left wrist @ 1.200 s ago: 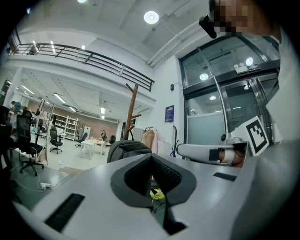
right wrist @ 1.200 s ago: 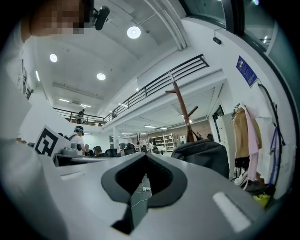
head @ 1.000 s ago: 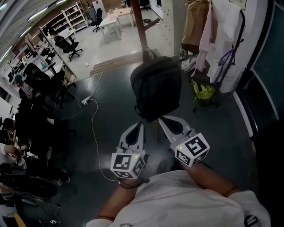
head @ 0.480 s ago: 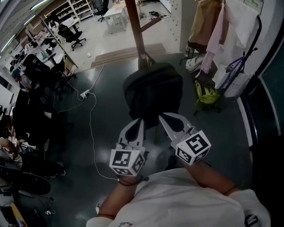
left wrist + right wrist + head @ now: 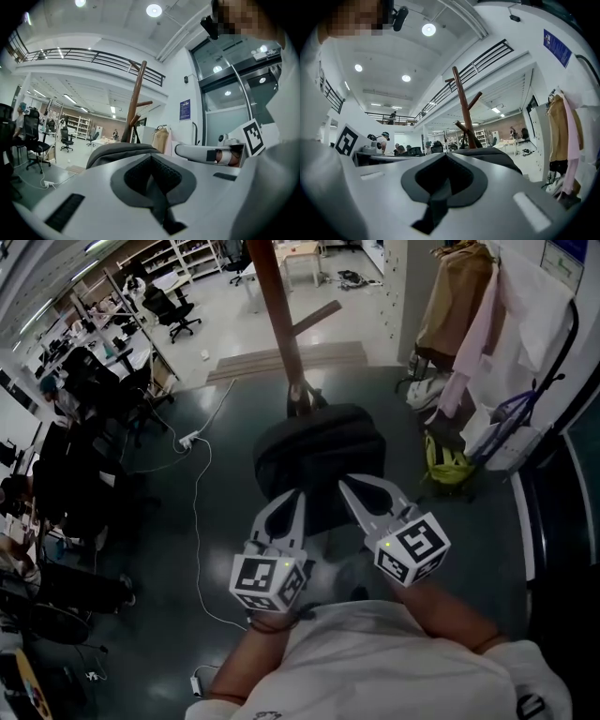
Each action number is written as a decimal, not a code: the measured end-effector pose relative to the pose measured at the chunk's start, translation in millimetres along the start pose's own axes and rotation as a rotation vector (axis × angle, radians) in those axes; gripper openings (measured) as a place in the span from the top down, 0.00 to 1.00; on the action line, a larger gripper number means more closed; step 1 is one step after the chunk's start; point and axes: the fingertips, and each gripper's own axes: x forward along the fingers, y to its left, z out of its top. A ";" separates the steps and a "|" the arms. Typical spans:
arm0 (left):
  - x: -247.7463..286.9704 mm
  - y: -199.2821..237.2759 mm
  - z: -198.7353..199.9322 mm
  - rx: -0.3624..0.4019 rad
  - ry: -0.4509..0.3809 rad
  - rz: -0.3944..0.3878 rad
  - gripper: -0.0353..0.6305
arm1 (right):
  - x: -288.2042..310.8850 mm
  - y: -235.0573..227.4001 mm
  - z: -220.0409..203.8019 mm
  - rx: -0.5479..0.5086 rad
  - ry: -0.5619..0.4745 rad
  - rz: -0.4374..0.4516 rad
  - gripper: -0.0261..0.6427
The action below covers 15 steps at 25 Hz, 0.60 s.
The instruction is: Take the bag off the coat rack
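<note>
One black backpack [image 5: 319, 451] hung on the single wooden coat rack [image 5: 270, 306], its top loop against the pole. Two tools pointed at the backpack's near edge, the left hand-held gripper [image 5: 291, 502] and the right hand-held gripper [image 5: 354, 489] side by side. Each had its jaws pressed together on nothing.

The bag [image 5: 319, 465] hangs on the coat rack [image 5: 274, 324], on its near side. Nearer than the rack, at the bag's lower edge, the left gripper [image 5: 286, 505] and right gripper [image 5: 359, 491] sit side by side. Left of the rack lie a cable [image 5: 196, 517] and office chairs [image 5: 173, 307]; right of it, hanging clothes [image 5: 469, 324].
</note>
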 end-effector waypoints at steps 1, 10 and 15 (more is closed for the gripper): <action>5.3 -0.2 1.5 0.000 -0.001 0.002 0.94 | 2.4 -5.2 1.8 -0.003 0.000 0.006 0.95; 39.3 14.7 21.0 -0.047 -0.027 -0.011 0.94 | 38.5 -34.2 24.3 -0.049 -0.004 0.063 0.95; 60.6 30.1 39.1 -0.068 -0.049 -0.033 0.94 | 66.7 -48.9 29.4 -0.055 0.000 0.081 0.95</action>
